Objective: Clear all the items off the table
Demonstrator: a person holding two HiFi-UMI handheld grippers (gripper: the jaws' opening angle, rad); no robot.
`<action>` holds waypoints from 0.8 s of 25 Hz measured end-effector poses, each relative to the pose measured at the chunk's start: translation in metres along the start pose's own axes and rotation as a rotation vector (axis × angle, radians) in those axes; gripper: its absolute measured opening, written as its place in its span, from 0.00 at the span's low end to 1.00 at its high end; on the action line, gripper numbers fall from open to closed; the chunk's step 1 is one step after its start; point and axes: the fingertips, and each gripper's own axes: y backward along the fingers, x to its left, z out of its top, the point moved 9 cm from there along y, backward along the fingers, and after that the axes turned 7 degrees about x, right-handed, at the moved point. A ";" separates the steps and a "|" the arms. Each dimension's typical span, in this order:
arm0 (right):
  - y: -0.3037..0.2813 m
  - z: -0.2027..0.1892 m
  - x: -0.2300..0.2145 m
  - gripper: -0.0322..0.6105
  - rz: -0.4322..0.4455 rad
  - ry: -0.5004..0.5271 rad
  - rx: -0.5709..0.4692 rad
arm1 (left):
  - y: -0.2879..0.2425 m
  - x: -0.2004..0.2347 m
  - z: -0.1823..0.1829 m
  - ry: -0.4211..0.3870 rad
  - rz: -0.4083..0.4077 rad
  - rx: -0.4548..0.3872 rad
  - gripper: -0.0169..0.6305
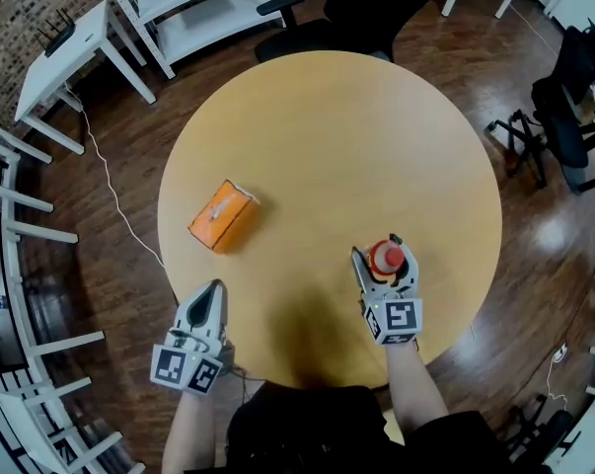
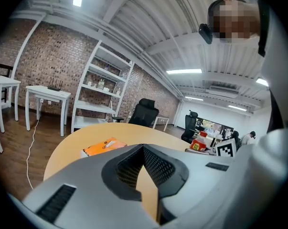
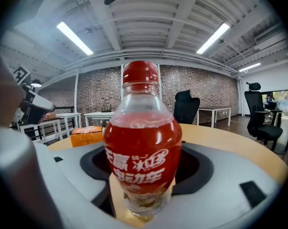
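A round wooden table carries two items. An orange box lies left of centre; it also shows as the orange box and the orange box. A small bottle of red drink with a red cap stands upright near the front right. My right gripper is shut on the bottle, low on its body. My left gripper is shut and holds nothing, at the table's near-left edge, below the box. In the left gripper view, the left gripper points across the table, with the bottle at its right.
A black office chair stands at the table's far side. White shelving and a white side table stand at the back left. Another dark chair is at the right. A cable runs over the wooden floor on the left.
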 end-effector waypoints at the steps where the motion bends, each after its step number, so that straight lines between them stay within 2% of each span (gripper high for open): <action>1: -0.001 -0.001 -0.001 0.59 0.000 0.001 0.006 | 0.000 -0.001 0.000 -0.003 -0.010 0.000 0.03; 2: -0.001 -0.001 -0.002 0.62 0.002 0.000 0.011 | 0.001 -0.002 0.001 -0.004 -0.018 0.000 0.03; 6: 0.007 0.004 -0.005 0.62 0.008 -0.008 -0.011 | 0.008 -0.001 0.006 -0.005 -0.058 -0.026 0.03; 11: 0.032 0.016 -0.002 0.62 -0.025 -0.010 -0.035 | 0.026 0.006 0.018 0.001 -0.102 -0.083 0.03; 16: 0.070 0.031 0.013 0.62 -0.085 0.024 -0.057 | 0.044 0.014 0.023 -0.005 -0.141 -0.156 0.03; 20: 0.115 0.037 0.027 0.59 -0.149 0.052 -0.091 | 0.057 0.017 0.022 0.007 -0.186 -0.179 0.03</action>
